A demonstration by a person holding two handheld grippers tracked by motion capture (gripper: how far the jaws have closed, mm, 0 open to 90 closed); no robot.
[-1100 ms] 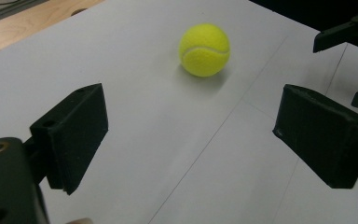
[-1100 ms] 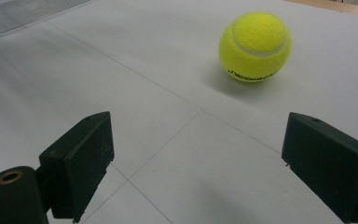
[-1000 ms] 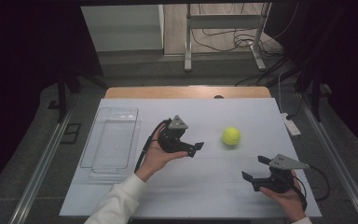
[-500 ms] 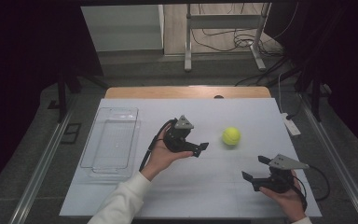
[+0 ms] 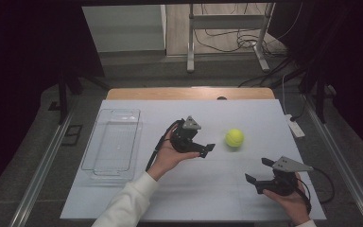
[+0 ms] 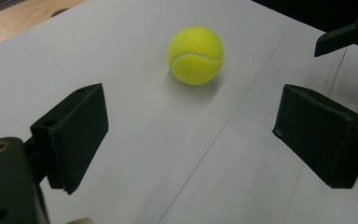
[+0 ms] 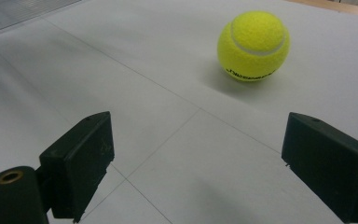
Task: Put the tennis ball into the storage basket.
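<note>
high view | left gripper (image 5: 207, 150) spread, moved closer to tennis ball (image 5: 234, 138) | right gripper (image 5: 259, 174) spread, unmoved

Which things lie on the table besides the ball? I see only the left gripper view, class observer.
Observer: A clear plastic tray sits at the table's left side, apart from the tennis ball.
Operator: Where is the other gripper?
Observer: The right gripper is near the table's front edge, right of the ball, its jaws open.
Operator: Any marking on the ball?
Observer: The right gripper view shows dark printed lettering low on the tennis ball; it is too small to read.
Operator: How close is my gripper?
Observer: The left gripper is open, just left of the ball, not touching it.
</note>
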